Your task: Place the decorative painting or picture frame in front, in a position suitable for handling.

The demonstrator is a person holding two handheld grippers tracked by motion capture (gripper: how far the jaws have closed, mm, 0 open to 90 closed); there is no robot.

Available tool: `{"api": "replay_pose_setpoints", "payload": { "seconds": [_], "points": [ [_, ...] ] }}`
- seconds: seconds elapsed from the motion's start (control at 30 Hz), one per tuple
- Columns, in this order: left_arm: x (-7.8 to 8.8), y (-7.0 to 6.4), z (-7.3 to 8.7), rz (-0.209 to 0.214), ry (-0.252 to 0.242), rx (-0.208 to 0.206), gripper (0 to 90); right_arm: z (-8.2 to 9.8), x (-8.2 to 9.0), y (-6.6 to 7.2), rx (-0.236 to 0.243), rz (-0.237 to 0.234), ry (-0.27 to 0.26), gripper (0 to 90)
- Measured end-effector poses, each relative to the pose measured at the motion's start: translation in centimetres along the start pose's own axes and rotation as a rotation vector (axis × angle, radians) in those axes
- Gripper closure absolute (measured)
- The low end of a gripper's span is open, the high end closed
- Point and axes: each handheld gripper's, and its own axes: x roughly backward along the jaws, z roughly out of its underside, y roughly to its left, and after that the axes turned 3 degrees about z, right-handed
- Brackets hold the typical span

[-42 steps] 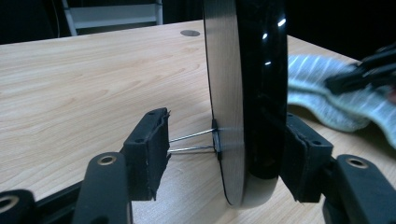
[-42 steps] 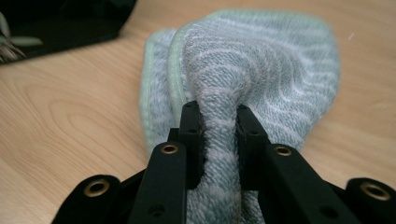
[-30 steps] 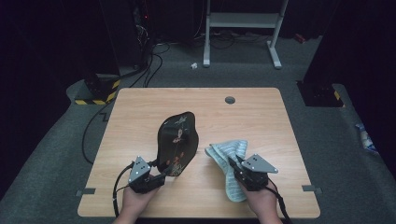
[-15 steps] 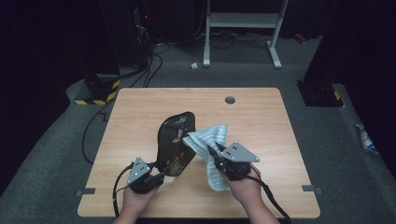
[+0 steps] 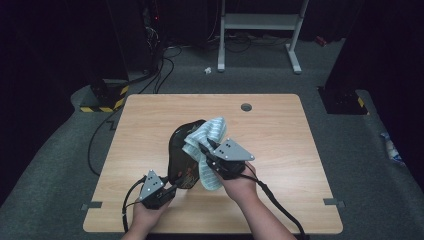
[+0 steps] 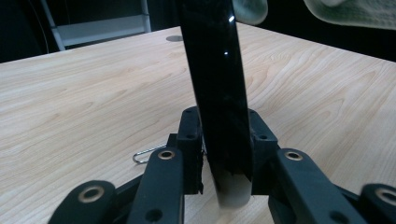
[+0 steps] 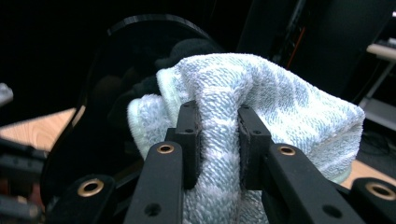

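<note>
A glossy black oval plate (image 5: 177,150) stands on edge over the table's middle, tilted away from me. My left gripper (image 5: 172,189) holds its near lower rim; in the left gripper view the pads (image 6: 191,140) press both faces of the plate (image 6: 215,70). These jaws have just been closing on that rim. My right gripper (image 5: 202,149) is shut on a bunched pale blue and white towel (image 5: 207,132). The towel (image 7: 280,102) lies against the plate's upper face (image 7: 116,70), pinched between the right gripper (image 7: 218,135) pads.
The wooden table (image 5: 280,130) has a round cable hole (image 5: 246,107) near its far edge. A small wire clip (image 6: 147,154) lies on the wood beside the left jaws. Beyond the table stand a metal frame (image 5: 260,22) and floor cables (image 5: 160,65).
My right gripper lifted the towel off the table at the plate's right and carried it left and up onto the plate's upper face. The left hand stayed where it was.
</note>
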Motion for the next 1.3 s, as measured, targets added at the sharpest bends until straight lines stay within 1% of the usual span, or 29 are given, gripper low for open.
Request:
{"api": "replay_pose_setpoints", "payload": {
  "seconds": [0.13,0.2,0.27,0.33,0.37,0.53,0.6,0.67,0.73,0.8,1.07,1.17,1.23,1.3],
  "points": [
    [0.1,0.2,0.0,-0.009,-0.002,-0.006,74.7,-0.7,-0.8,0.4,0.010,-0.002,-0.028,72.9],
    [0.1,0.4,0.1,-0.002,-0.008,0.006,76.0,-0.8,-1.2,0.6,0.009,-0.003,-0.033,72.3],
    [0.0,0.3,0.1,-0.002,-0.009,0.006,76.3,-0.8,-1.8,0.6,0.011,0.007,-0.033,71.8],
    [0.0,0.3,0.1,-0.004,-0.009,0.006,76.3,-0.5,-2.4,0.3,-0.002,0.015,-0.024,71.4],
    [0.0,0.3,0.1,-0.004,-0.008,0.005,76.3,-0.3,-2.7,0.0,-0.011,0.026,-0.018,71.2],
    [0.0,0.2,0.0,-0.011,-0.006,0.005,76.2,0.3,-3.5,-1.0,-0.050,0.050,-0.009,71.1],
    [0.0,0.0,0.0,-0.019,-0.005,-0.002,76.1,0.2,-3.5,-1.0,-0.054,0.049,-0.012,71.1],
    [0.0,-0.2,-0.1,-0.026,0.000,-0.009,76.0,0.0,-3.3,-0.7,-0.056,0.042,-0.016,71.2],
    [-0.1,-0.4,-0.1,-0.033,0.002,-0.014,76.2,-0.2,-3.0,-0.1,-0.042,0.026,-0.027,71.3],
    [-0.1,-0.6,-0.1,-0.039,0.003,-0.013,76.3,-0.4,-2.6,0.9,-0.021,0.007,-0.041,71.4],
    [-0.2,-0.7,-0.1,-0.042,-0.001,-0.018,76.3,-1.0,-1.5,3.4,0.027,-0.045,-0.075,71.3],
    [-0.3,-0.8,-0.1,-0.040,-0.004,-0.021,76.2,-1.3,-1.5,3.4,0.037,-0.037,-0.087,71.3],
    [-0.3,-0.8,-0.1,-0.042,-0.003,-0.024,76.2,-1.4,-1.6,3.0,0.035,-0.025,-0.086,71.3],
    [-0.3,-0.9,-0.1,-0.043,-0.002,-0.027,76.1,-1.3,-1.9,2.0,0.022,-0.005,-0.076,71.3]
  ]
}}
